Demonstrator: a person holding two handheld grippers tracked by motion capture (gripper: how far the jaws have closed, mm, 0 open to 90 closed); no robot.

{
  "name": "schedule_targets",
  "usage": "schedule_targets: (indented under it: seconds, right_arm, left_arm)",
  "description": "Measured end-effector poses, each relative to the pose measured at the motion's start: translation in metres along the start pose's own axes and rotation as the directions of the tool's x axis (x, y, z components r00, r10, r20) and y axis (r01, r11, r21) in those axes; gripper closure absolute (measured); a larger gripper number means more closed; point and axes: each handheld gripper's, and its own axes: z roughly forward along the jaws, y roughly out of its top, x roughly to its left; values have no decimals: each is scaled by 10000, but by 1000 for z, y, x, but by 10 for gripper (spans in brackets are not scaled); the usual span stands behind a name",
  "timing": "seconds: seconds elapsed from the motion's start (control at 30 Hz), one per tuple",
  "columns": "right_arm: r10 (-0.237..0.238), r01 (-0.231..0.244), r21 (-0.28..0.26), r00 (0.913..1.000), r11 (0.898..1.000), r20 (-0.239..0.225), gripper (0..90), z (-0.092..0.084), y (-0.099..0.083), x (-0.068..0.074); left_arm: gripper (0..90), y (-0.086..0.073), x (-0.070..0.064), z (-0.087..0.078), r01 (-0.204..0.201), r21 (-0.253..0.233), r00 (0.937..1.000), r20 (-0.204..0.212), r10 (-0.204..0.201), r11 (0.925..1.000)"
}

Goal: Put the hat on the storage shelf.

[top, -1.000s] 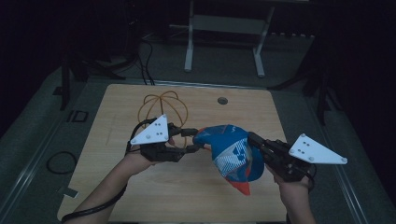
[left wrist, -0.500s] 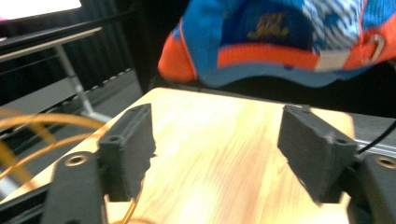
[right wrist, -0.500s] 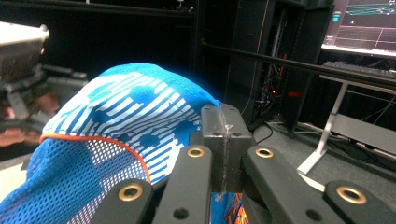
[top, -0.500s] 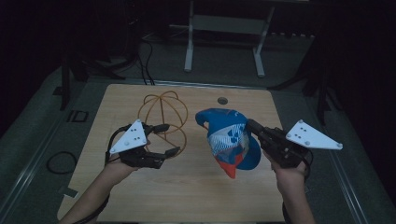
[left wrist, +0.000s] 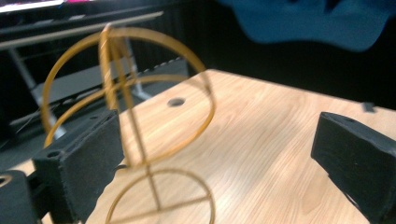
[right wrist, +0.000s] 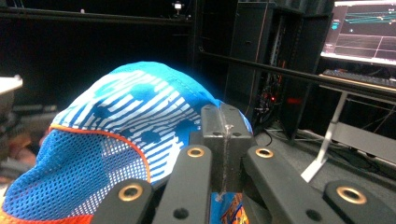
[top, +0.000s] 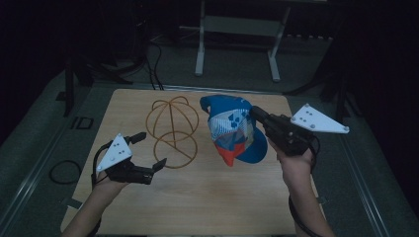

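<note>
Left hand-held gripper [top: 149, 150] released cap [top: 233, 129], pulled back, jaws apart; right hand-held gripper [top: 258, 114] lifted cap away.

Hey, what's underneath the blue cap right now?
Bare wooden table lies under the blue cap, which the right claw holds up. The wire stand stands beside it; the cap's inside is hidden.

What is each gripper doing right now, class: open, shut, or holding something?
Left gripper: open, holding nothing, beside the gold wire-frame stand.
Right gripper: shut on the blue patterned mesh cap.
</note>
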Motion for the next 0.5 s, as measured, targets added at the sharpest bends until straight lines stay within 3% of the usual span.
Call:
schedule_targets:
  seconds: [0.1, 0.13, 0.2, 0.37, 0.5]
  right_arm:
    - [-51, 51, -3, 10000, 10000, -30, 900, 9, 5, 0]
    - [-51, 51, -3, 10000, 10000, -30, 900, 9, 5, 0]
    - [-22, 22, 24, 9999, 10000, -102, 900, 18, 9, 1]
    - [-119, 122, 156, 9998, 9998, -182, 900, 36, 15, 4]
    - [-184, 193, 373, 9995, 9991, -259, 900, 54, 18, 7]
  left_arm:
    - [26, -18, 1, -5, 67, 269, 9987, -516, -53, 9996]
    - [26, -18, 1, -5, 67, 269, 9987, -516, -53, 9996]
    - [27, -32, 1, -7, 293, 366, 9978, -611, -271, 9989]
    - [27, -58, -1, -7, 419, 612, 9941, -1024, -355, 9972]
    - [27, -76, -4, -8, 270, 666, 9890, -1470, -170, 9974]
